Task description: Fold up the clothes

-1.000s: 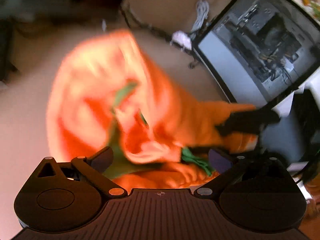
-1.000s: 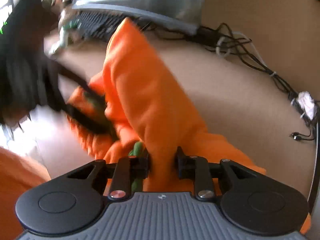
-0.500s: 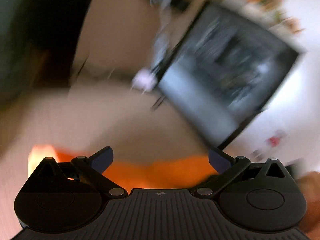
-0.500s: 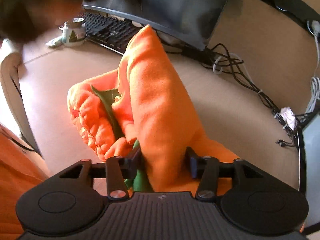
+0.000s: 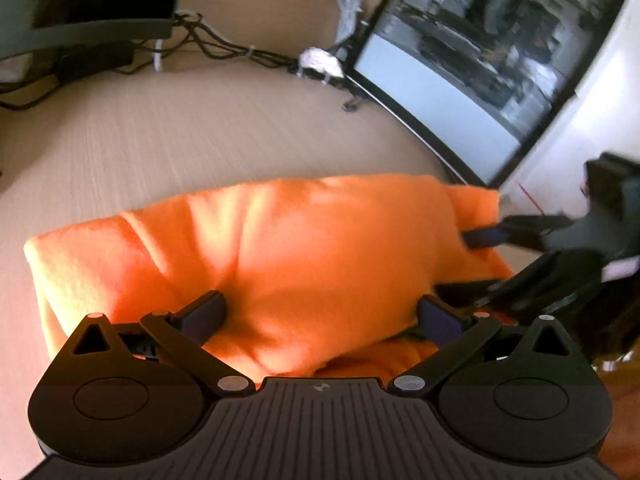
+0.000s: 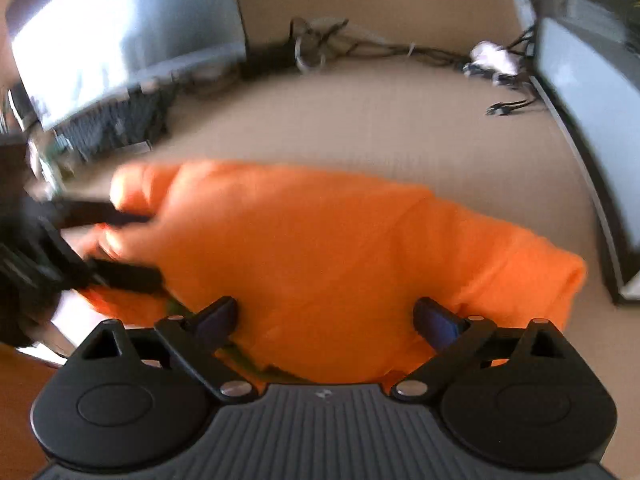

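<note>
An orange garment (image 5: 304, 248) lies folded in a thick, soft slab on the near part of the desk (image 5: 200, 128). A second ago it stood bunched and lifted, green lining showing; now it is flat. The left gripper (image 5: 320, 312) is spread wide over it. The right gripper (image 6: 326, 312), pinching cloth then, is opening, unpinched fabric between its jaws. Monitors (image 5: 472, 60), cables (image 5: 224, 46) and a keyboard (image 6: 116, 128) lie beyond.

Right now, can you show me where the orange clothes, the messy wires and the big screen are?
orange clothes (image 5: 304, 248), left wrist view, middle of the folded top layer.
messy wires (image 5: 224, 46), left wrist view, the dark tangled bundle.
big screen (image 5: 472, 64), left wrist view, centre of the glass.
</note>
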`<action>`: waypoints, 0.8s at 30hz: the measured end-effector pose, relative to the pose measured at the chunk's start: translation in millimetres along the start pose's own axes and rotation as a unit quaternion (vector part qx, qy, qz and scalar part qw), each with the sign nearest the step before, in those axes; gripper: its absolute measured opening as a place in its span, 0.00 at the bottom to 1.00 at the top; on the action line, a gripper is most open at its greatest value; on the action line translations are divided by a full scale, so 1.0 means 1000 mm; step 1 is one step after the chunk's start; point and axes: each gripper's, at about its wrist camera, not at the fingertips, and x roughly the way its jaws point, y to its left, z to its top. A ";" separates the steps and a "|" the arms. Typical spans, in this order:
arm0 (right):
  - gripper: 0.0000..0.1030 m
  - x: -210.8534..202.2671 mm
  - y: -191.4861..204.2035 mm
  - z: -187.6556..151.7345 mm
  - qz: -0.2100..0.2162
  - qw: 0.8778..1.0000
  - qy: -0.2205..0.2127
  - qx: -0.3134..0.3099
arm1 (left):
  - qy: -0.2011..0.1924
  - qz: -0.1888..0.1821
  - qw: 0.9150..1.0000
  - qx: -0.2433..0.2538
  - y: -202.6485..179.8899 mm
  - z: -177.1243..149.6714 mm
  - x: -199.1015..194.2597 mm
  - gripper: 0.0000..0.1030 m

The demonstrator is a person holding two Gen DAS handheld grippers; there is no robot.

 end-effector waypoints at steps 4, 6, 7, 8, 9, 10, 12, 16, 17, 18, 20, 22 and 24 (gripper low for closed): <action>1.00 0.032 -0.010 0.037 -0.025 0.999 -0.023 -0.042 | -0.016 0.018 0.998 -0.065 0.012 0.021 0.007 1.00; 1.00 0.048 -0.016 0.055 -0.026 0.998 -0.020 -0.058 | -0.010 0.016 0.994 -0.109 0.017 0.029 0.007 1.00; 1.00 0.052 -0.018 0.061 -0.024 0.997 -0.017 -0.066 | -0.006 0.019 0.993 -0.119 0.017 0.030 0.007 1.00; 1.00 0.054 -0.019 0.065 -0.021 0.997 -0.014 -0.072 | -0.003 0.023 0.993 -0.119 0.013 0.031 0.003 1.00; 1.00 0.056 -0.019 0.067 -0.018 0.997 -0.013 -0.076 | -0.002 0.028 0.993 -0.118 0.010 0.031 -0.002 1.00; 1.00 0.056 -0.020 0.066 -0.017 0.997 -0.014 -0.074 | -0.010 0.026 0.993 -0.117 0.008 0.029 -0.010 1.00; 1.00 0.055 -0.021 0.063 -0.019 0.998 -0.017 -0.066 | -0.025 0.023 0.993 -0.116 0.006 0.026 -0.025 1.00; 1.00 0.052 -0.016 0.063 -0.021 0.998 -0.010 -0.058 | -0.014 0.044 0.989 -0.139 0.022 0.017 -0.025 1.00; 1.00 0.047 -0.015 0.065 -0.017 0.998 -0.010 -0.058 | -0.008 0.048 0.988 -0.149 0.028 0.016 -0.020 1.00; 1.00 0.038 -0.013 0.068 -0.006 0.998 -0.023 -0.057 | -0.003 0.047 0.986 -0.159 0.032 0.014 -0.015 1.00; 1.00 0.018 -0.010 0.074 0.012 0.997 -0.062 -0.046 | -0.004 0.049 0.986 -0.161 0.034 0.013 -0.010 1.00; 1.00 0.004 -0.005 0.082 0.019 0.994 -0.102 -0.030 | -0.004 0.053 0.986 -0.156 0.032 0.014 -0.008 1.00; 1.00 0.014 -0.002 0.090 -0.003 0.995 -0.103 -0.015 | -0.004 0.059 0.987 -0.153 0.029 0.016 -0.009 1.00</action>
